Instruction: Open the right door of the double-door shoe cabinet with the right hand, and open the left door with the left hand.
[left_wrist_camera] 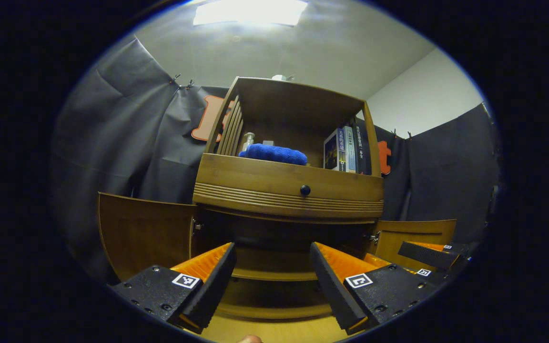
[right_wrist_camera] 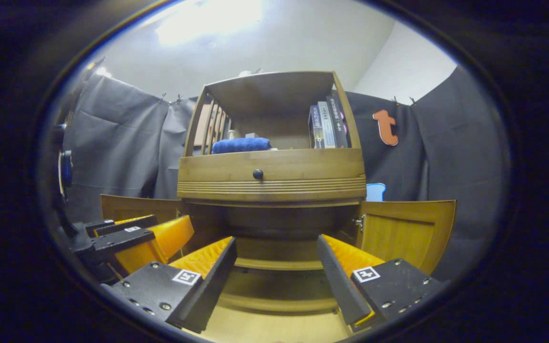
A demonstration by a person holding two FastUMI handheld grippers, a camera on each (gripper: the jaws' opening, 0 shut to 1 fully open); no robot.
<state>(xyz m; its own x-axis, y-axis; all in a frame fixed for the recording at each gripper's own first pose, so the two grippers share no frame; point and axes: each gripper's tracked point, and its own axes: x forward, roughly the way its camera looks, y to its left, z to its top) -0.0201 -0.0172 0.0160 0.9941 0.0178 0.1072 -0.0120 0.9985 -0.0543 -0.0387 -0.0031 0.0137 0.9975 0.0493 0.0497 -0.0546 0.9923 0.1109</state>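
The wooden shoe cabinet (left_wrist_camera: 288,188) (right_wrist_camera: 272,178) stands straight ahead with both lower doors swung wide. Its left door (left_wrist_camera: 146,233) (right_wrist_camera: 136,208) hangs out to the left, its right door (left_wrist_camera: 415,238) (right_wrist_camera: 405,233) out to the right. Between them the dark inside with a shelf (left_wrist_camera: 274,267) (right_wrist_camera: 279,257) is exposed. My left gripper (left_wrist_camera: 272,278) is open and holds nothing, a short way in front of the opening. My right gripper (right_wrist_camera: 277,276) is open too, beside it. The right gripper (left_wrist_camera: 434,257) appears at the lower right of the left gripper view, the left gripper (right_wrist_camera: 131,238) at the lower left of the right gripper view.
Above the doors runs a drawer with a black knob (left_wrist_camera: 305,190) (right_wrist_camera: 258,174). The open top shelf holds a blue cloth (left_wrist_camera: 274,154) (right_wrist_camera: 241,144), a small bottle (left_wrist_camera: 248,141) and upright books (left_wrist_camera: 346,150) (right_wrist_camera: 327,124). Wooden floor (left_wrist_camera: 274,328) lies below.
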